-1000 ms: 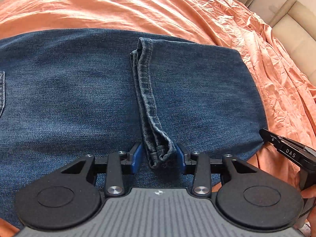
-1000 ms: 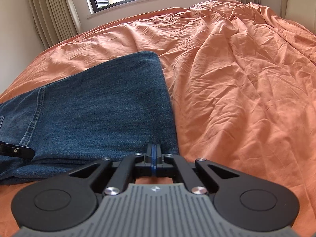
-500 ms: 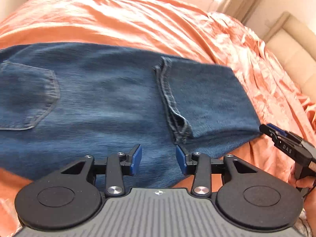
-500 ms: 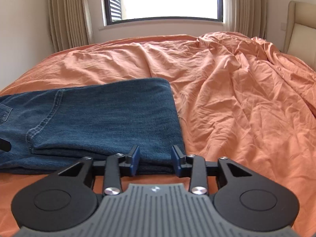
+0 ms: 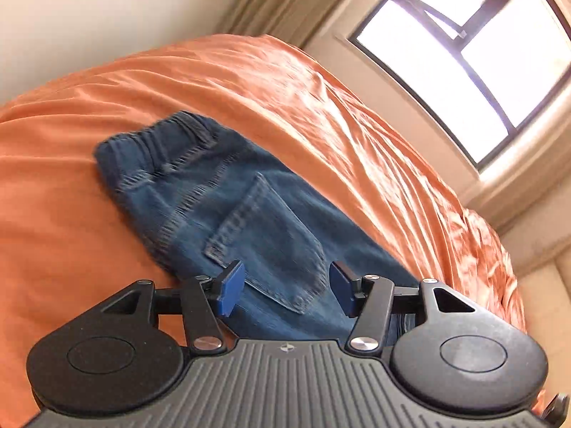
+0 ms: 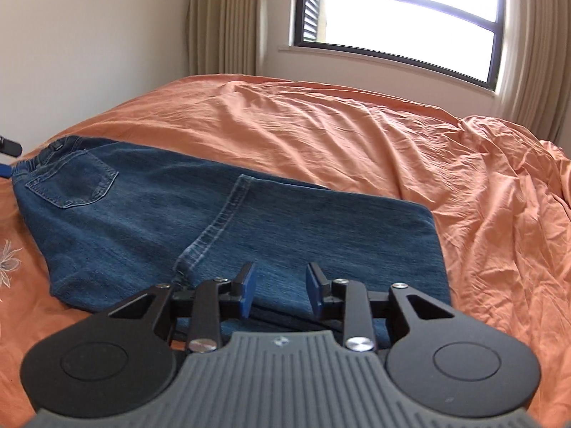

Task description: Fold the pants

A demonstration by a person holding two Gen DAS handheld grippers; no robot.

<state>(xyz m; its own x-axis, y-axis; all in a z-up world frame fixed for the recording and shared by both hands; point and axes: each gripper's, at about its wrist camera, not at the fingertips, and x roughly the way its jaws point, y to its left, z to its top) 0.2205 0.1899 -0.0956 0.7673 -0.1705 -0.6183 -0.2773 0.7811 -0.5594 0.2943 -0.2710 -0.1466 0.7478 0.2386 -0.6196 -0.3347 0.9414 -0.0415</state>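
The blue jeans (image 6: 321, 228) lie folded on the orange bed cover (image 6: 357, 135), with the leg hem (image 6: 228, 210) laid across the thigh. In the left wrist view the elastic waistband (image 5: 157, 139) is at the upper left and the back pocket (image 5: 271, 239) is in the middle. My left gripper (image 5: 285, 290) hangs over that pocket; its jaws are opening with nothing between them. My right gripper (image 6: 280, 292) hovers above the folded end, jaws closing, gripping no cloth. The left gripper's tip (image 6: 9, 148) shows at the far left by the waistband.
Crumpled orange bedding (image 5: 374, 149) spreads behind and to the right of the jeans. A window (image 6: 403, 10) with curtains (image 6: 221, 18) is on the far wall. A white embroidered flower (image 6: 7, 256) marks the cover at the left.
The left gripper let go of the hem fold, rolled and swung left to the waistband end. The right gripper went from shut to open, lifted, and drew back from the fold.
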